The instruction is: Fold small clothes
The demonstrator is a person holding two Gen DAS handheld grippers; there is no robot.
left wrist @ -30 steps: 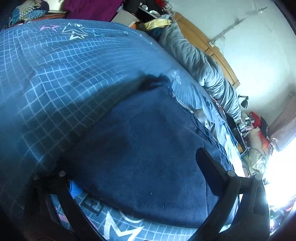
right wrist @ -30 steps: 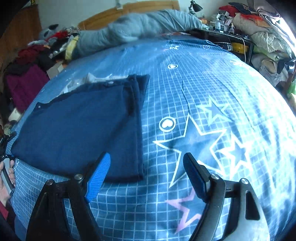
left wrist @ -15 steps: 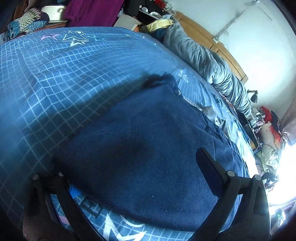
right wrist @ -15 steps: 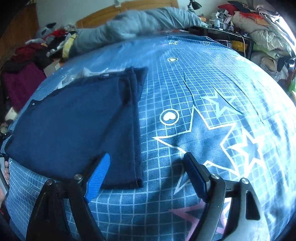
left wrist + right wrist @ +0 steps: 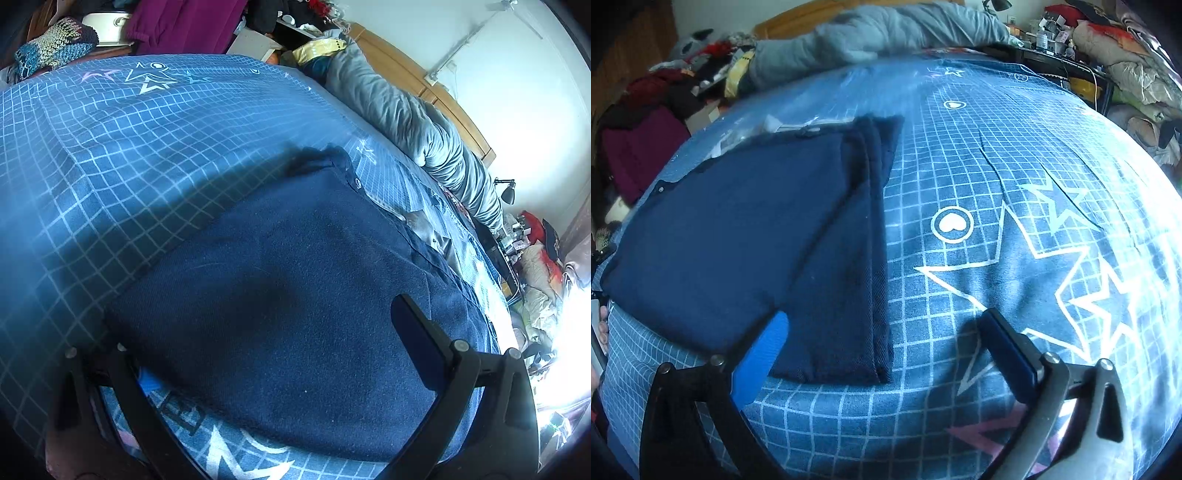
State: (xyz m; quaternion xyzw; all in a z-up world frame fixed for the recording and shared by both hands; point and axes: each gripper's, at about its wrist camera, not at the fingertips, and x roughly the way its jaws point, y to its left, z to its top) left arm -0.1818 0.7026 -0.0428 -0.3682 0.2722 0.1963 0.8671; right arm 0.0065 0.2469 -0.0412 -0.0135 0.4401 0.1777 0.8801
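A navy garment (image 5: 738, 229) lies folded flat on the blue gridded bedspread (image 5: 1034, 184), with a narrow folded strip along its right edge. My right gripper (image 5: 886, 317) hovers low over its near right corner. Its jaws are opening wide; the corner lies between the fingers, and neither pad presses on it. In the left wrist view the same garment (image 5: 295, 295) fills the middle. My left gripper (image 5: 258, 332) stands open over its near edge, one finger (image 5: 122, 369) at the left corner and the other finger (image 5: 417, 339) above the cloth.
A rolled grey duvet (image 5: 886, 33) lies along the wooden headboard (image 5: 406, 74) at the far side. Piled clothes (image 5: 639, 147) crowd the bed's left side, and a cluttered desk (image 5: 1052, 48) its right. A hand (image 5: 602, 325) shows at the left edge.
My right gripper has sunk closer to the garment's near right corner and its jaws have spread wider. The left gripper has barely moved. The garment lies as before.
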